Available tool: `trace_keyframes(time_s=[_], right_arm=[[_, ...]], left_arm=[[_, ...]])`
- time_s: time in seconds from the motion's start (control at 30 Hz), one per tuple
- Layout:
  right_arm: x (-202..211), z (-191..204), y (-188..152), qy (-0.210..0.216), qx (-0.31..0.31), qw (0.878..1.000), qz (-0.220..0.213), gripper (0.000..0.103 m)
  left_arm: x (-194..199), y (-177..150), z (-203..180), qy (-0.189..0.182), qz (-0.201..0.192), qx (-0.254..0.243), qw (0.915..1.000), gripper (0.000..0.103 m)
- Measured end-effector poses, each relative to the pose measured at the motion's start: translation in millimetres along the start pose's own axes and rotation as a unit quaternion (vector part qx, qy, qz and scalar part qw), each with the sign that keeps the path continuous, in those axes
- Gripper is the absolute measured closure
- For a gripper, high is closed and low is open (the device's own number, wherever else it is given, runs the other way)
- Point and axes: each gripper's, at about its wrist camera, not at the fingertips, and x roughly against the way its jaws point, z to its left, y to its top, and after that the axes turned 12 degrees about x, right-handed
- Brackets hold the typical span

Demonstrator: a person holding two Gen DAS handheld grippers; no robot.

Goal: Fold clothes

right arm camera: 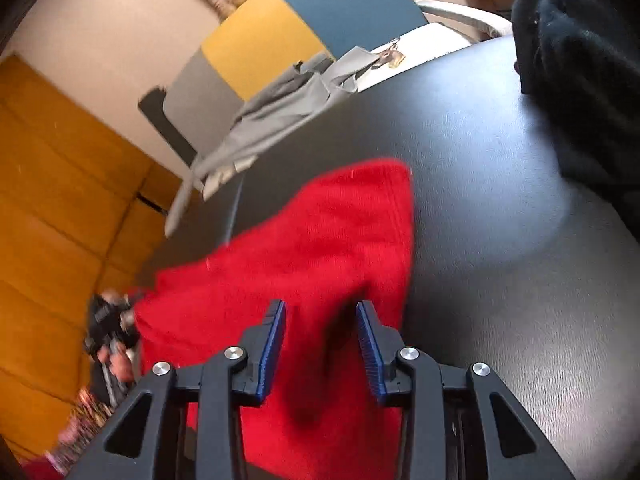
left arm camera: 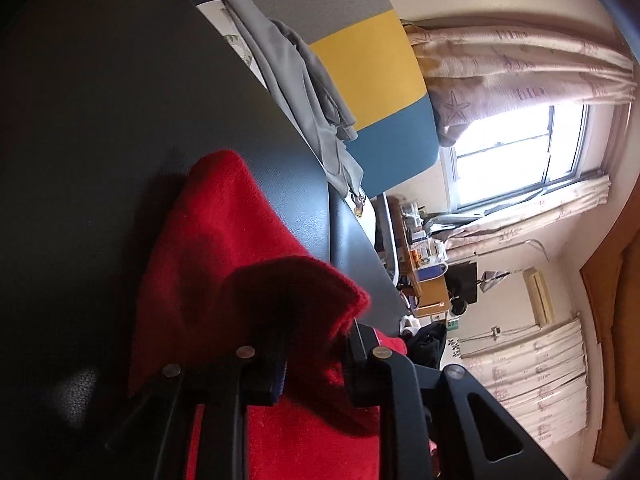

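- A red knitted garment is seen lying partly on a dark table, one end spread flat toward the far edge, the near part lifted.
- In the left wrist view, a bunched fold of the garment is held up by the left gripper; the fingers are closed in on the cloth, which spills over and hides their tips (so how tightly they meet cannot be told exactly).
- In the right wrist view, the right gripper is seen with its blue-padded fingers standing apart; red cloth lies between and below them, but no pinch is shown, and nothing is judged to be held there.
- The step in hand is judged to be a fold of the garment, with one edge raised by the left gripper; which fold of the sequence it is cannot be settled from this moment.
- For the next move, a second hold on the cloth by the right gripper would likely be needed, so that the raised edge can be carried over evenly.
- A grey garment is draped over a chair beyond the table, and a black garment lies at the table's far right.
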Motion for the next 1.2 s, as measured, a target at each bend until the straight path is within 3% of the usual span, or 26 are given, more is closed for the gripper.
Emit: trace_keyframes(time_s=[0.17,0.2,0.23,0.27,0.43,0.5,0.63,0.7,0.77,0.87,0.93,1.0,1.07,1.13,1.2], right_arm=[[-20,2,-12,0.019,-0.003,0.999,0.041,0.068],[-23,2,-13,0.025,0.000,0.999,0.045,0.075],[-25,3,-12,0.034,0.005,0.998,0.048,0.094],[-26,5,-8,0.047,0.010,0.998,0.047,0.094],[-22,-21,29,0.121,-0.077,0.989,-0.031,0.094],[-27,-45,43,0.109,-0.132,0.983,-0.067,0.094],[-60,-70,50,0.052,-0.163,0.984,-0.052,0.094],[-68,-71,46,0.036,-0.164,0.984,-0.055,0.091],[-61,-62,45,0.020,-0.154,0.985,-0.078,0.076],[-34,-36,43,-0.075,-0.095,0.986,-0.115,0.046],[-16,-18,43,-0.110,-0.038,0.983,-0.145,0.046],[-3,2,44,-0.138,0.023,0.976,-0.166,0.051],[-20,38,47,-0.153,0.126,0.972,-0.127,0.059],[-41,68,48,-0.165,0.217,0.959,-0.081,0.059],[-60,82,45,-0.171,0.260,0.949,-0.049,0.059]], left_arm=[[-1,-1,0,0.000,-0.003,0.009,1.0000,0.083],[0,-1,-1,0.002,-0.003,0.007,1.0000,0.083],[0,-1,-3,0.004,-0.003,0.005,1.0000,0.084],[0,0,-4,0.006,-0.002,0.004,1.0000,0.087],[-5,18,-14,0.023,-0.026,0.006,0.9994,0.092],[-14,25,-14,0.048,-0.031,0.003,0.9984,0.092],[-25,28,-12,0.081,-0.043,-0.001,0.9958,0.080],[-18,23,-19,0.100,-0.065,-0.030,0.9923,0.077],[-6,18,-28,0.126,-0.102,-0.070,0.9843,0.074],[16,1,-46,0.168,-0.178,-0.124,0.9617,0.074],[20,-17,-60,0.170,-0.200,-0.170,0.9498,0.074],[2,-37,-73,0.173,-0.179,-0.221,0.9429,0.073],[-22,-58,-71,0.200,-0.158,-0.265,0.9299,0.073],[-46,-78,-68,0.227,-0.136,-0.308,0.9139,0.073],[-70,-99,-66,0.254,-0.114,-0.349,0.8948,0.073]])
